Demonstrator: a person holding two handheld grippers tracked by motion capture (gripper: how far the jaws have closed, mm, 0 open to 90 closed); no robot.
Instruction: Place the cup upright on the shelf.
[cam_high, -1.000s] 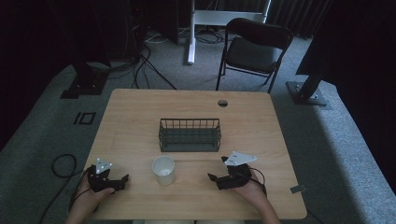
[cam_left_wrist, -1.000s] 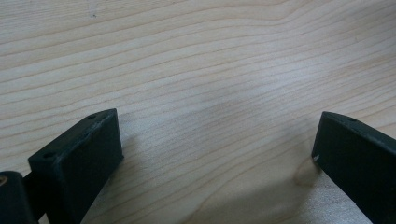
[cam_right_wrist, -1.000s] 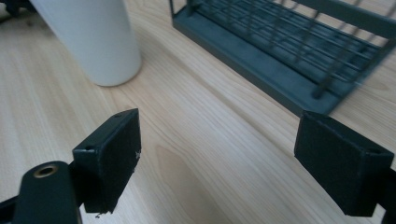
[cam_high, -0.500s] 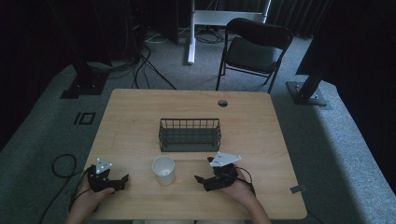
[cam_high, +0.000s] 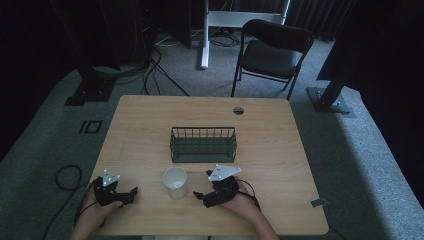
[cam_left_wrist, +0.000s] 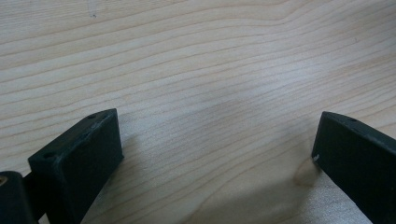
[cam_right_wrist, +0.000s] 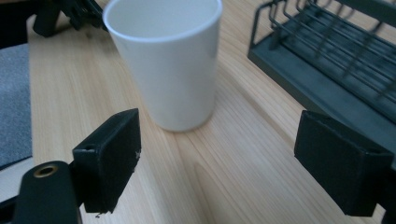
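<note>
While I read no writing on the white cup (cam_right_wrist: 166, 60), it stands upright at 12 o'clock of my right gripper (cam_right_wrist: 219, 163), jaws wide apart, empty. My left gripper (cam_left_wrist: 215, 158) also gapes over bare table (cam_left_wrist: 196, 70); the wire basket (cam_right_wrist: 327, 60) is cut off at 2 o'clock.

Two black handheld tongs, left tongs (cam_high: 131, 192) and right tongs (cam_high: 199, 195), each topped by a grey three-cornered plate with white dots, blocky matte-black jaws with small screw holes, thin black cables trailing, brass-coloured eyelet at one jaw base, bare forearms
</note>
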